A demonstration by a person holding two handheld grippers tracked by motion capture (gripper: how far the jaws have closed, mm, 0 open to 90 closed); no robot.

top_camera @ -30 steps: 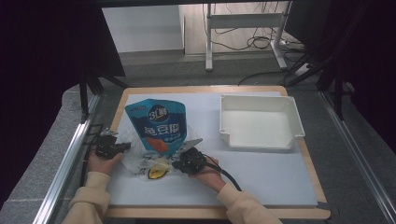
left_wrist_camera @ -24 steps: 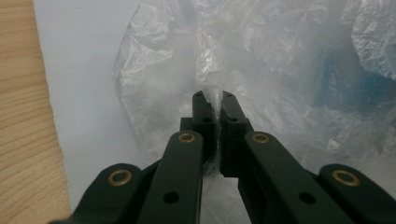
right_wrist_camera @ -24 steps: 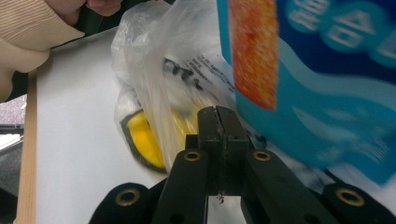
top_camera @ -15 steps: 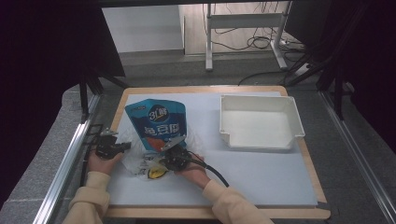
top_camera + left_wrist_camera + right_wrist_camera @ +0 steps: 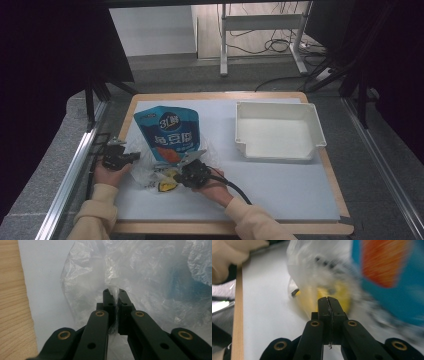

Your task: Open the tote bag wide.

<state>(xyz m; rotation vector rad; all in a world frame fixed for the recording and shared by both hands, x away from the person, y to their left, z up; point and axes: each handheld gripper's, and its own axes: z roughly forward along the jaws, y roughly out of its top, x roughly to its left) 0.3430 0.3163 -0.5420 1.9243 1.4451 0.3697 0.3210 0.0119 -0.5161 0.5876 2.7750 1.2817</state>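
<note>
Film of the clear plastic bag (image 5: 140, 277) is pinched by the closed left gripper (image 5: 114, 293), so its mouth is held; right gripper (image 5: 329, 300) is shut, empty, beside the blue pouch (image 5: 171, 133).

The near right stretch of the tabletop (image 5: 280, 192) lies bare, giving open passage. At the back right the white tray (image 5: 278, 131) blocks the way. The blue pouch (image 5: 169, 132) and crumpled clear bag (image 5: 145, 167) crowd the left side.
</note>
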